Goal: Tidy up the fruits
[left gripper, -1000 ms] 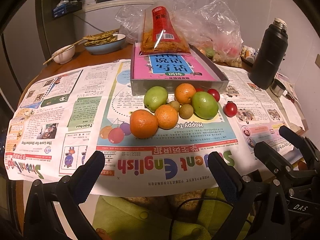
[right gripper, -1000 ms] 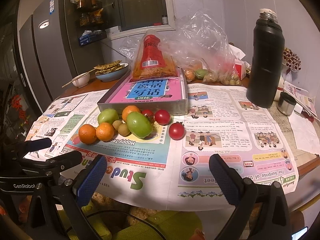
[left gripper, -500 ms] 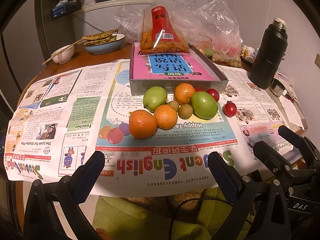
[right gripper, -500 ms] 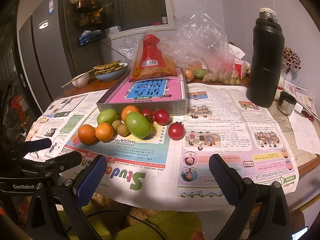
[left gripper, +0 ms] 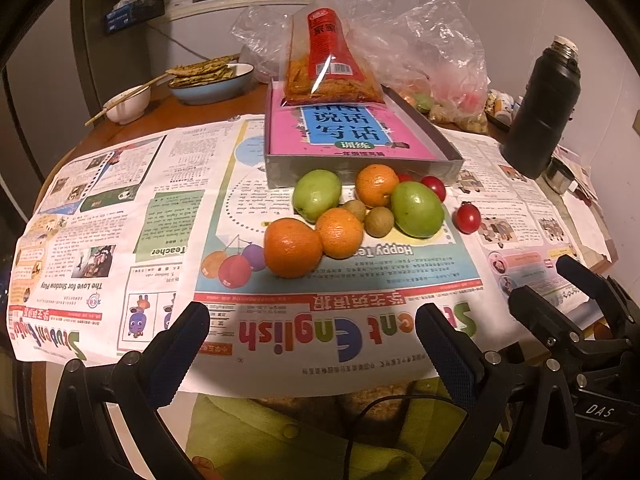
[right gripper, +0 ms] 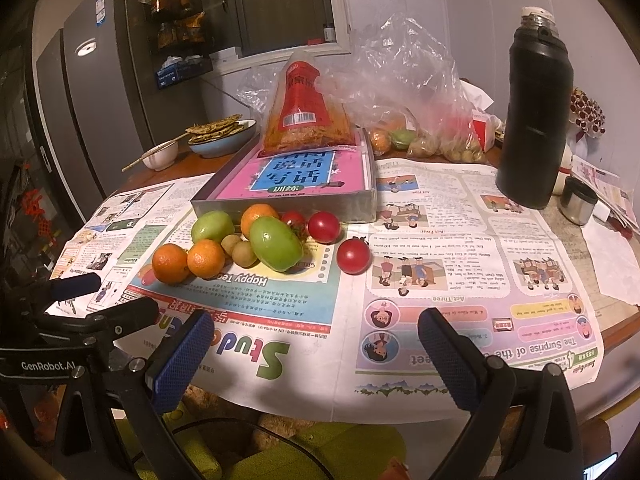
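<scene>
A cluster of fruit lies on newspaper in front of a grey box: three oranges, the nearest, two green fruits, small brown fruits and red tomatoes, one apart at the right. My left gripper is open and empty near the table's front edge, short of the fruit. My right gripper is open and empty, also at the front edge. Each gripper shows in the other's view.
A pink book and a red snack bag lie in the box. A black thermos and small metal cup stand at the right. Plastic bags of produce, a blue bowl and white bowl sit behind.
Both grippers have edged very slightly forward; the fruit and everything on the table have not moved.
</scene>
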A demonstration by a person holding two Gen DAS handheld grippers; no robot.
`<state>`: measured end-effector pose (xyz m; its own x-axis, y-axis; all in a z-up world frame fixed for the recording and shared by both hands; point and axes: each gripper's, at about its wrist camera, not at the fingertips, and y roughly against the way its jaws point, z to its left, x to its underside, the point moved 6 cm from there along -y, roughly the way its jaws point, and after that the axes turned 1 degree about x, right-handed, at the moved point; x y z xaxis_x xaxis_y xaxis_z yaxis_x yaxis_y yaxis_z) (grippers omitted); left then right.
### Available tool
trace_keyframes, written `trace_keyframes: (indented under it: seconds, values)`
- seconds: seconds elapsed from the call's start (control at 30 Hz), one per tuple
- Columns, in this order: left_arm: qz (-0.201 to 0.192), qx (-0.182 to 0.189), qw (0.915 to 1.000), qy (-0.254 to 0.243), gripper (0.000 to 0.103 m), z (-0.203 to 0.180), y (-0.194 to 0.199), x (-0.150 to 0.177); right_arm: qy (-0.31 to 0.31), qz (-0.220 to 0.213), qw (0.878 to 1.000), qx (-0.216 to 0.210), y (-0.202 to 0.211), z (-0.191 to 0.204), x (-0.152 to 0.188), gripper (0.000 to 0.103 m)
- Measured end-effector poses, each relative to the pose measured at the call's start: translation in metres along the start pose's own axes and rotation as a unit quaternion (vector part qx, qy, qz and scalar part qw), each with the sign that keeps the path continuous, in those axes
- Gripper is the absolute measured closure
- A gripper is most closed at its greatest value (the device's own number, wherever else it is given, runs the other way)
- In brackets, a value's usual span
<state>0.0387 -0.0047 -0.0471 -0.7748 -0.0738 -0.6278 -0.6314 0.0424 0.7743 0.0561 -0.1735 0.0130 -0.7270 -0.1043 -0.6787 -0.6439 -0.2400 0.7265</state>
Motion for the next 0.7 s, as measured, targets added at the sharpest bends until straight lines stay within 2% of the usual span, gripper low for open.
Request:
trace_keyframes:
  seconds: [0.3,0.53,0.7]
  values:
    - [0.020,-0.013,0.9997,0.006,0.001,0.029,-0.020,-0.010,-0.002,0.016,1.000,0.003,-0.018,-0.011,-0.005,0.000]
    - [0.038,0.027,0.9989,0.000,0.001,0.038,-0.038,-0.018,-0.005,0.039,0.999,0.017,-0.051,-0.031,-0.018,0.000]
    - [0.043,0.042,0.9982,-0.006,0.007,0.036,-0.049,-0.022,-0.001,0.054,0.998,0.014,-0.070,-0.038,-0.022,0.000]
